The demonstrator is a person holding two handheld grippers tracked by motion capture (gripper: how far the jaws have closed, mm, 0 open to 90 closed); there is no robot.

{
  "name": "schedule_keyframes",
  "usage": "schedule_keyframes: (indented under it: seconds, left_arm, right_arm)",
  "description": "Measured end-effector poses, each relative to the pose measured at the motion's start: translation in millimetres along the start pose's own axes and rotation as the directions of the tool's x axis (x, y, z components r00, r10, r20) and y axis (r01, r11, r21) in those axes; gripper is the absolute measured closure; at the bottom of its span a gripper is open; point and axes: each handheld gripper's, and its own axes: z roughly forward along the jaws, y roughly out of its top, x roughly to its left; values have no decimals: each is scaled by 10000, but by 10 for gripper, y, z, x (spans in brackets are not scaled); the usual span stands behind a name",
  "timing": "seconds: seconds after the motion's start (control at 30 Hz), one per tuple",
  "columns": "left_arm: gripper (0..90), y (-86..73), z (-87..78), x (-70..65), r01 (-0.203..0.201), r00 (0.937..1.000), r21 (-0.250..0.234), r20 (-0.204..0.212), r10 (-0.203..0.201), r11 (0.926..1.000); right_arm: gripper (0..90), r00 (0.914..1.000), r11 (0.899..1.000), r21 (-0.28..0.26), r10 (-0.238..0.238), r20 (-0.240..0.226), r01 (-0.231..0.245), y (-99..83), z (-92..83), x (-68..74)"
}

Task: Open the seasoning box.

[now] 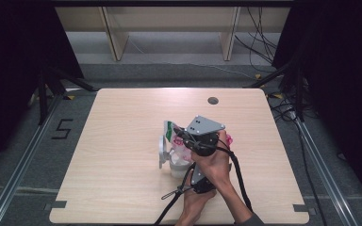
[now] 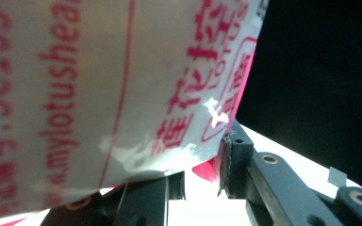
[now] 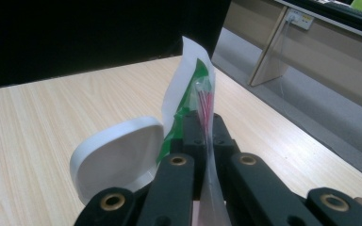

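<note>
Near the middle of the high view, a plastic bag (image 1: 175, 136) printed in red, with a green patch, stands over a white container (image 1: 176, 168) whose hinged lid (image 1: 162, 149) is flipped open to the left; both hands sit just below it toward the bottom centre. The right gripper (image 3: 205, 123) has its jaws pressed together on the thin edge of the bag (image 3: 194, 89), with the white lid (image 3: 118, 162) at lower left of that view; the left gripper (image 2: 202, 176) has its jaws set apart, and the bag's lower edge (image 2: 122, 84) hangs between them; whether the pads actually press on it I cannot tell.

By my reading the work is midway: the container is open and the bag is held up above it, but the bag looks not yet torn or emptied; opening it and pouring remain.

Red lettering on the bag, running sideways, reads "mylotushea…"; beside it stand red Chinese characters too blurred to make out.
</note>
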Motion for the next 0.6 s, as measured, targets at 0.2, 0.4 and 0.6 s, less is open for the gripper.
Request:
schedule_keyframes:
  seconds: [0.2, 0.4, 0.6]
  left_arm:
    - [746, -3, 16, 16, -138, 9990, -12, 420, 139, 9999]
    - [747, -4, 19, 15, -88, 9992, -72, 381, 90, 9999]
    - [747, 2, 17, 25, -26, 9989, 0, 465, 26, 10000]
  right_arm:
    - [899, 10000, 10000, 56, -27, -7, 27, -1, 3, 5]
    - [900, 9996, 9996, 42, -296, -9, 296, 2, 10, 4]
    - [899, 9993, 9992, 118, -376, 88, 375, -4, 29, 15]
